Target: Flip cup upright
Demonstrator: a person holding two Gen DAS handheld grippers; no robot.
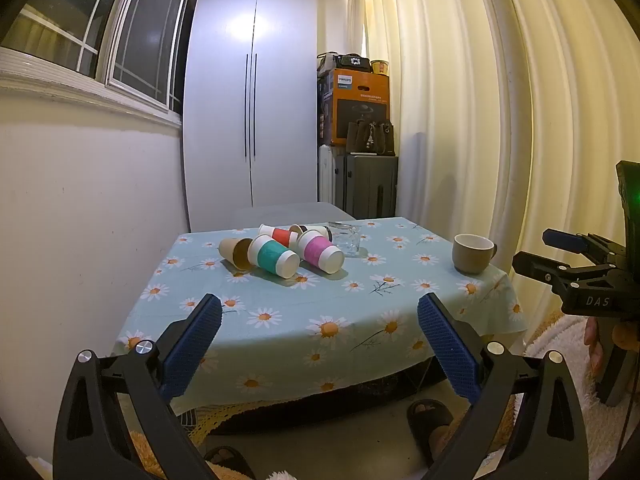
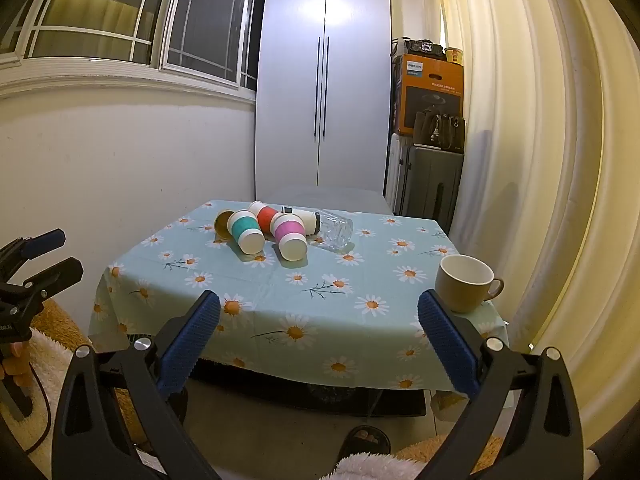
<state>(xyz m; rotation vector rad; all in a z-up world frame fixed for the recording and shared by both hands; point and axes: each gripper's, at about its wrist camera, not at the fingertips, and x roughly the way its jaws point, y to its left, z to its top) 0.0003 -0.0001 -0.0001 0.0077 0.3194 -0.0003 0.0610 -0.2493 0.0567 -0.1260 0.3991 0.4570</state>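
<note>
Several paper cups lie on their sides on the daisy tablecloth (image 1: 304, 320): a plain brown cup (image 1: 235, 254), a teal-sleeved cup (image 1: 273, 257), a pink-sleeved cup (image 1: 320, 251), a red-sleeved cup (image 1: 278, 234) and one more behind. A clear glass (image 1: 346, 237) lies beside them. A brown mug (image 1: 473, 253) stands upright at the right edge. The same cups show in the right wrist view: teal (image 2: 246, 231), pink (image 2: 289, 236), glass (image 2: 334, 229), mug (image 2: 466, 283). My left gripper (image 1: 319, 348) and right gripper (image 2: 319, 346) are open and empty, held before the table's near edge.
A white wardrobe (image 1: 250, 104) stands behind the table, with stacked boxes and a grey suitcase (image 1: 366, 186) to its right. Curtains (image 1: 520, 120) hang on the right, a wall and window on the left. Sandalled feet (image 1: 430, 416) are on the floor below.
</note>
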